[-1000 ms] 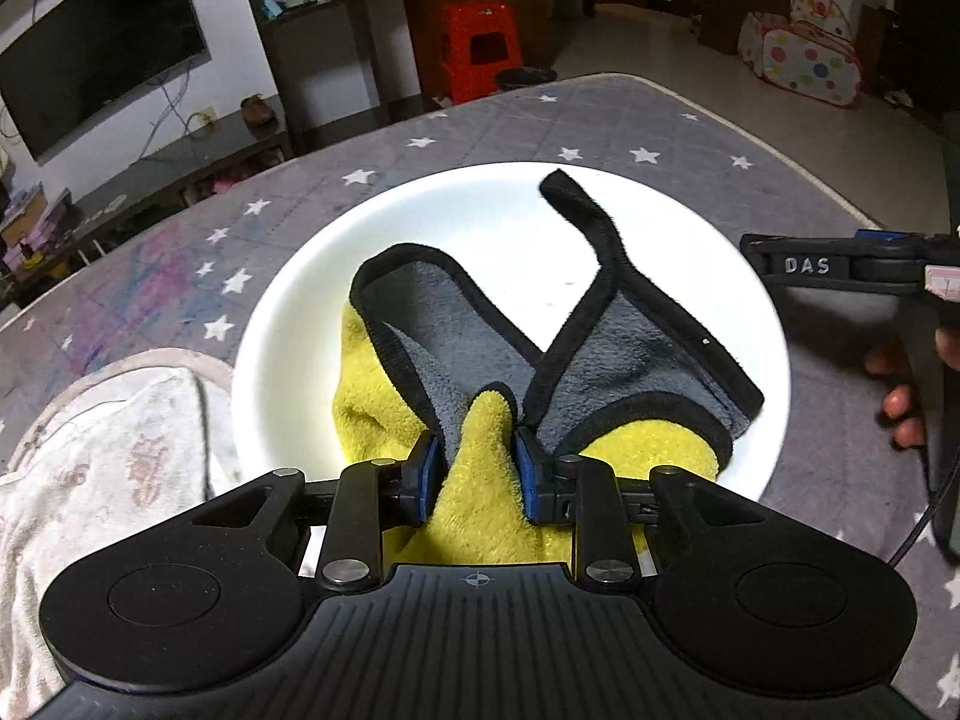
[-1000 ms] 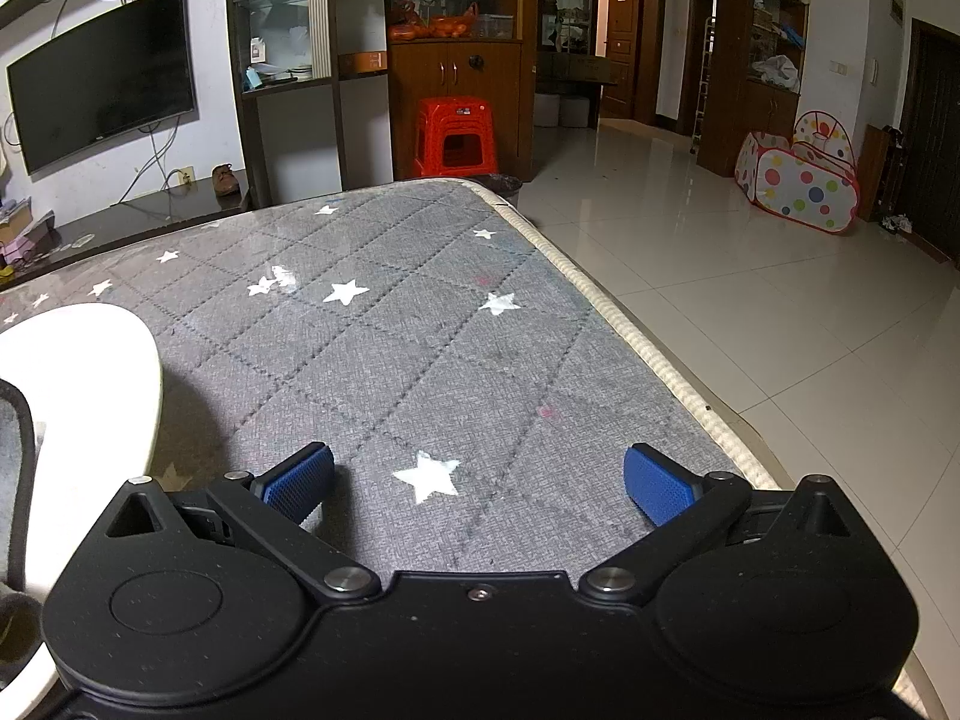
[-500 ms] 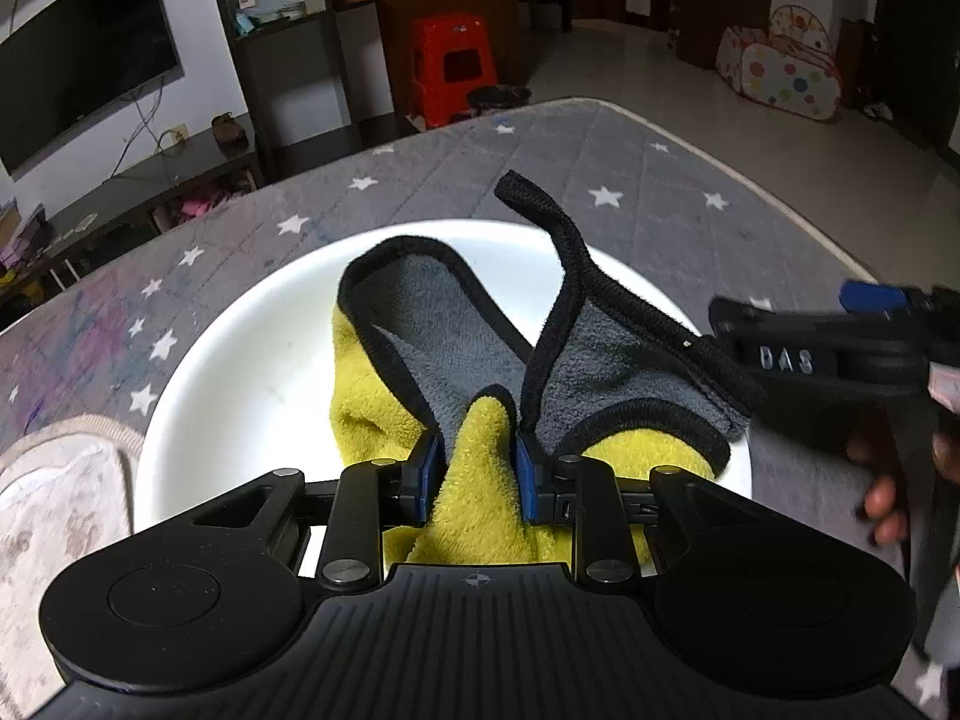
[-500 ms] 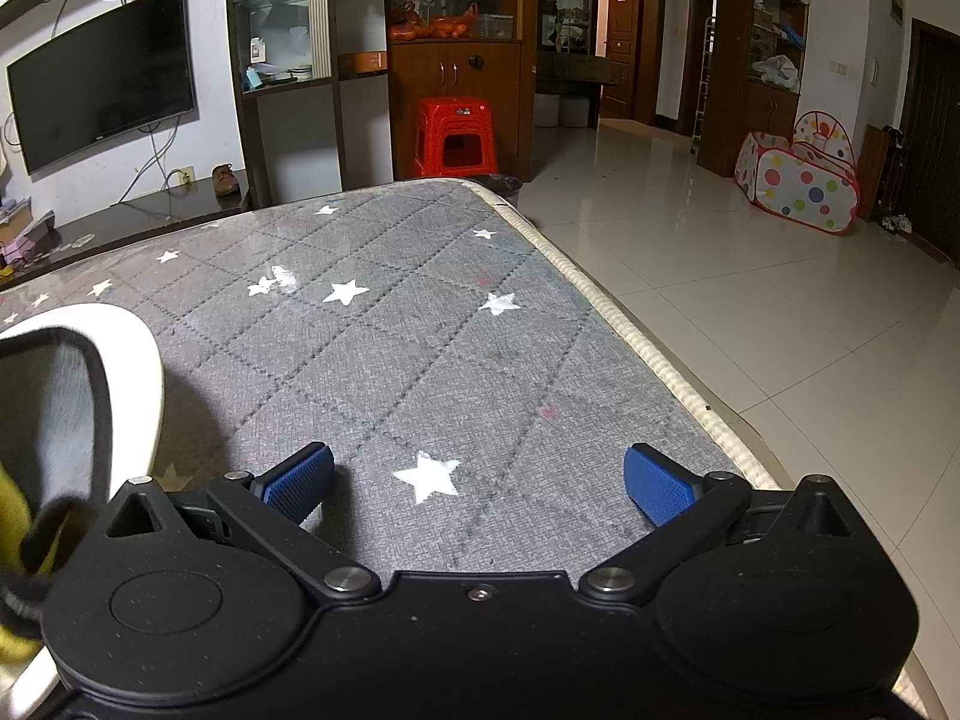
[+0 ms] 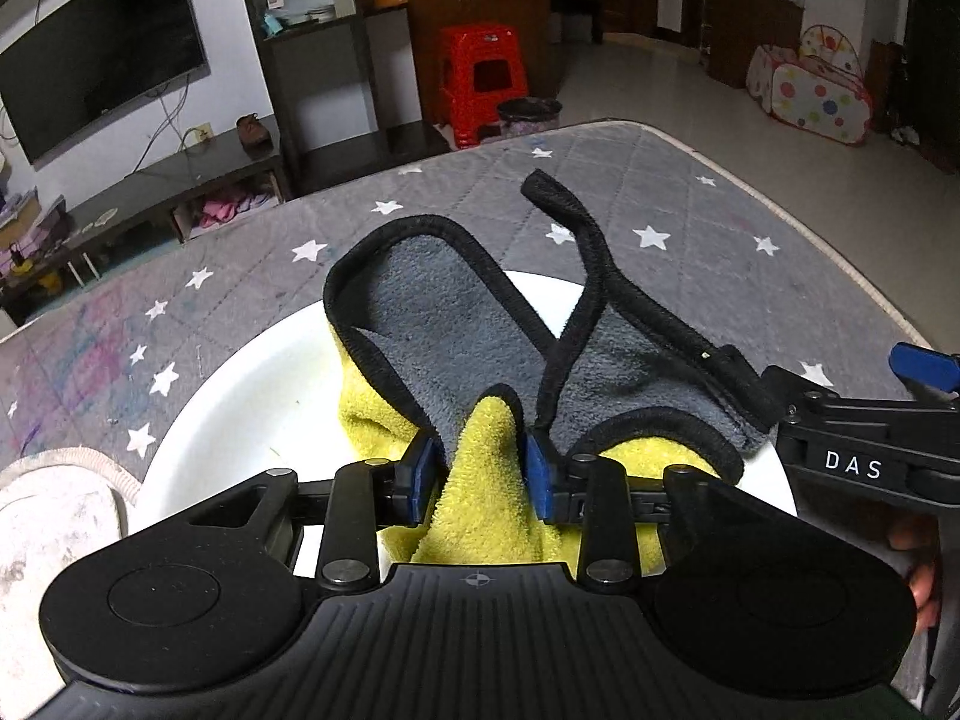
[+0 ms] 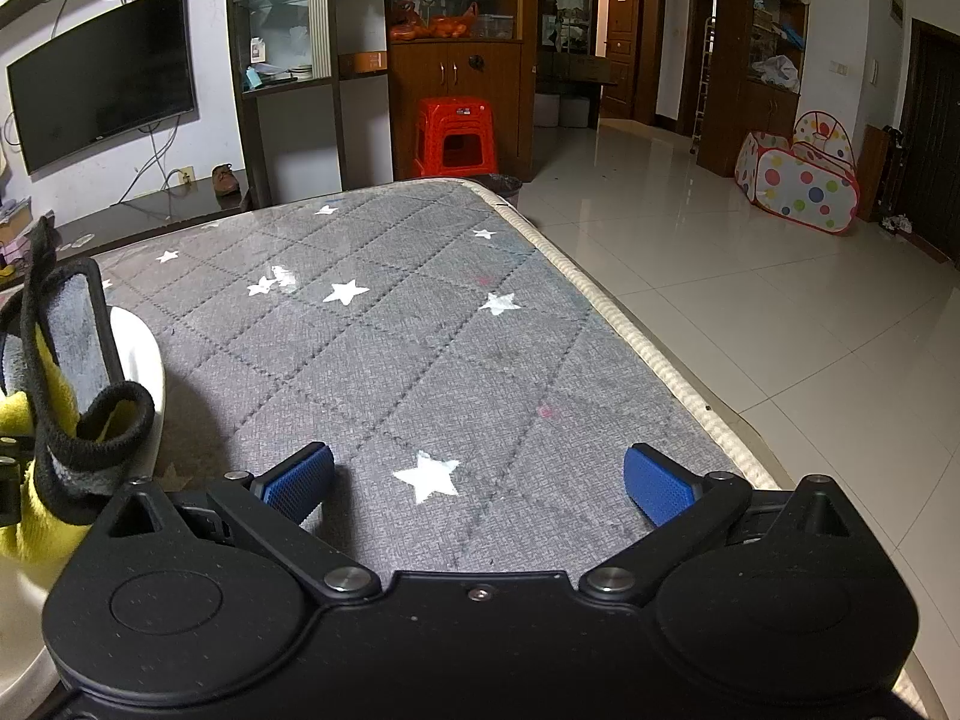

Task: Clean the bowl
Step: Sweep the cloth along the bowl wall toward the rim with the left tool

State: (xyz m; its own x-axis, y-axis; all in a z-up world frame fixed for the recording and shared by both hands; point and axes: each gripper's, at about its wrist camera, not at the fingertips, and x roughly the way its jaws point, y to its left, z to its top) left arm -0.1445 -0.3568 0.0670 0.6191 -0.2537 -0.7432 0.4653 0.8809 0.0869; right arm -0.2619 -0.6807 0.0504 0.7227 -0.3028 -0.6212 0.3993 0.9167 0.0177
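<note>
At lower center of the left wrist view, left gripper (image 5: 480, 474) is pinching the yellow-grey cloth (image 5: 480, 360), hanging directly over the white bowl (image 5: 240, 408); right gripper (image 6: 480, 480) is idling wide apart, empty, beside the bowl's right rim.

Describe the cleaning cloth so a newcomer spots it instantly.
On the grey star-print table sits a white bowl. Bunched over it, pinched in the left gripper, is the cloth: yellow one side, grey the other, black-edged, unlike the pale rag beside it.
</note>
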